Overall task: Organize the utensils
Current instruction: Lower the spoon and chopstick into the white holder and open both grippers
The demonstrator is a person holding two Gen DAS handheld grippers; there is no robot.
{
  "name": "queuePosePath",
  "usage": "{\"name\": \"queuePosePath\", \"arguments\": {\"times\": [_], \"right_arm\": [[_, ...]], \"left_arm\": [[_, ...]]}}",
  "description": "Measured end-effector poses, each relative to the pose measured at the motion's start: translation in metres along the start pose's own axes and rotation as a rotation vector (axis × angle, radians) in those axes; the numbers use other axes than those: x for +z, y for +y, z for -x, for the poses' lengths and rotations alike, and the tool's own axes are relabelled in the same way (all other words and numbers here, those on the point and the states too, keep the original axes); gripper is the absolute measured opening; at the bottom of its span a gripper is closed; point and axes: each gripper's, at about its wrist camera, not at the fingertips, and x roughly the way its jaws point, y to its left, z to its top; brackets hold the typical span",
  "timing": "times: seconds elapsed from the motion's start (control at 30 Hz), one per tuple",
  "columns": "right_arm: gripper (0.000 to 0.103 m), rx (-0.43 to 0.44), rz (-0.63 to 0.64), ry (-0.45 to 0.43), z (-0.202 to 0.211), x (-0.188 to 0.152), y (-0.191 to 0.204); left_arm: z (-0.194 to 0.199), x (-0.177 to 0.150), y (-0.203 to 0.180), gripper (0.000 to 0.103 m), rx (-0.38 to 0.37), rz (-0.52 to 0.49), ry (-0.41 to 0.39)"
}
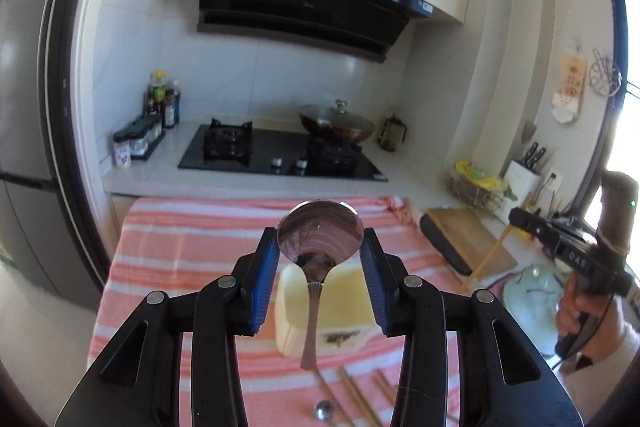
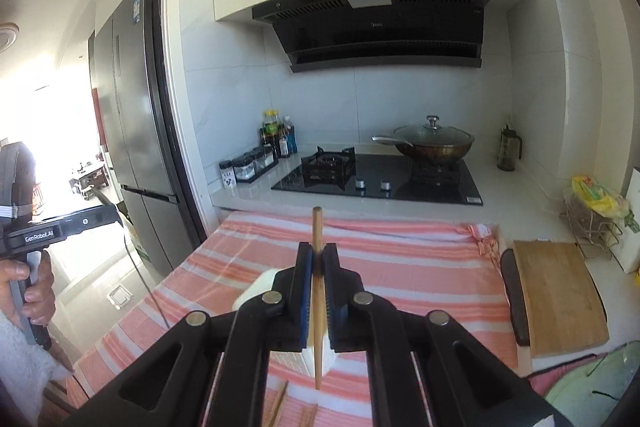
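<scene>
Steel spoon (image 1: 320,239) sits clamped in the left gripper (image 1: 320,247), blue pads (image 1: 267,279) pressing either side of the bowl, handle hanging down toward the cloth. Bowl up, facing the camera, held in the air above the cream utensil box (image 1: 332,311). Wooden chopstick (image 2: 317,291) is pinched in the right gripper (image 2: 318,259), jaws nearly together on it, stick roughly upright, tip poking above the fingers, lower end hanging over the same white box (image 2: 260,287), which is mostly hidden behind the fingers in the right wrist view.

Below, on the pink-and-white striped cloth (image 1: 180,247): more chopsticks (image 1: 360,395) lying loose near the bottom edge, plus a second metal utensil (image 1: 325,407) with a round end, just beside them. Box stands on the cloth, in front of those loose pieces as seen from the left camera.

Right side of the cloth: wooden cutting board (image 2: 560,299) with a dark edge, flat on the counter. A pale green lid-like item (image 1: 528,295) near it, details unclear. The person's hand (image 1: 580,315) grips the right tool's handle there; in the right wrist view the other hand (image 2: 38,291) holds the left tool at far left.

Farther back: wire basket with a yellow bag (image 2: 596,203), knife block (image 1: 524,171), black gas hob (image 2: 380,179), lidded wok (image 2: 434,143) on the right burner, bottles and spice jars (image 2: 276,139) at left, glass press pot (image 2: 509,149) at right. Range hood (image 2: 380,27) above, fridge (image 2: 132,115) far left.
</scene>
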Motion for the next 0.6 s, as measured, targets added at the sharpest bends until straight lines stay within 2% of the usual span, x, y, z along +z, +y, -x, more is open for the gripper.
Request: {"name": "queuePosePath", "arguments": {"times": [0.1, 0.2, 0.3, 0.43, 0.6], "right_arm": [[0.006, 0.01, 0.002, -0.056, -0.018, 0.01, 0.009], [0.006, 0.015, 0.013, -0.074, -0.045, 0.006, 0.017], [0.006, 0.026, -0.003, -0.001, -0.083, -0.006, 0.017], [0.006, 0.039, -0.053, 0.16, -0.137, -0.03, 0.004], [0.006, 0.026, -0.129, 0.32, -0.19, -0.057, -0.022]], "left_arm": [[-0.037, 0.009, -0.006, 0.042, 0.007, 0.008, -0.014], [-0.08, 0.004, -0.007, 0.041, 0.017, 0.024, 0.03], [-0.122, -0.009, -0.002, 0.041, 0.031, 0.037, 0.121], [-0.171, -0.034, 0.012, 0.041, 0.037, 0.068, 0.267], [-0.21, -0.062, 0.026, 0.042, 0.059, 0.095, 0.385]]}}
